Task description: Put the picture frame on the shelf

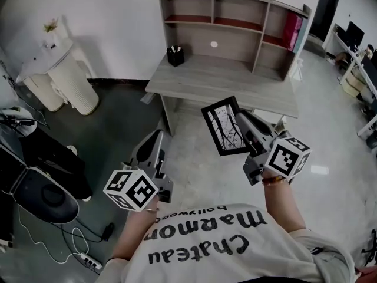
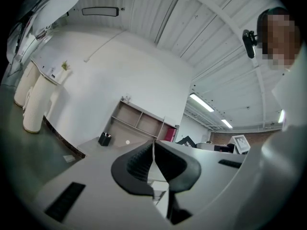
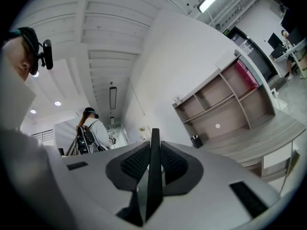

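In the head view, my right gripper (image 1: 240,118) holds a black picture frame with a black-and-white tree picture (image 1: 225,125). The frame is up in the air and tilted, in front of the grey wooden table (image 1: 235,84) and not touching it. It is well apart from the wooden shelf with open boxes (image 1: 241,7) that stands at the back of the table. A small black pen cup (image 1: 175,56) sits on the table near its left end. A pink book (image 1: 291,31) stands in a box on the shelf's right side. My left gripper (image 1: 154,139) hangs low on the left, over the dark floor.

In the left gripper view, the two black fingers (image 2: 136,166) are pressed together with nothing between them. Far off I see the shelf (image 2: 141,121) and the black cup (image 2: 105,139).

In the right gripper view, the fingers (image 3: 133,163) squeeze the frame (image 3: 154,186), which I see as a thin dark edge standing up between them. The shelf (image 3: 225,99) is far ahead on the right. A person with a backpack (image 3: 91,134) stands far off on the left.
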Demonstrator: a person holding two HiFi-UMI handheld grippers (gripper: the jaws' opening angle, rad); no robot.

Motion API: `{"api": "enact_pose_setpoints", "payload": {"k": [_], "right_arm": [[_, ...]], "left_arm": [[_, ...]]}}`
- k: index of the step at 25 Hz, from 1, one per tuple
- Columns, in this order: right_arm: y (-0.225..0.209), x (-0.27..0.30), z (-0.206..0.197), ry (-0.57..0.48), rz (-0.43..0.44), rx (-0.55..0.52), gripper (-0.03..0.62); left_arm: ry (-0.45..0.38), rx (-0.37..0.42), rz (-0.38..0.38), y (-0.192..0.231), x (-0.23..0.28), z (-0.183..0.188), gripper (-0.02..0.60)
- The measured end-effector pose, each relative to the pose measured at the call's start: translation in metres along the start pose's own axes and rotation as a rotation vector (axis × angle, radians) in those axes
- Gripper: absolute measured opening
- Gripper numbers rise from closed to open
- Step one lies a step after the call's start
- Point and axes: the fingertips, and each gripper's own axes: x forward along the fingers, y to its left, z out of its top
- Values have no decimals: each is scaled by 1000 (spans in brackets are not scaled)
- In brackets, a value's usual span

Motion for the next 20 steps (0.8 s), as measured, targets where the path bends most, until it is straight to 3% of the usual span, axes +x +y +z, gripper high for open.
{"api": "enact_pose_setpoints", "payload": {"k": [10,15,20], "right_arm": [[-11,89,0,-29,-38,22,74],[-25,115,-14,3,-57,43,74],[-39,135,-26,61,-93,53,74]], "left_arm": [[2,22,-25,79,36,38,26],[3,-29,-60,99,50,36,25],[45,-52,-27,124,65,22,25]]}}
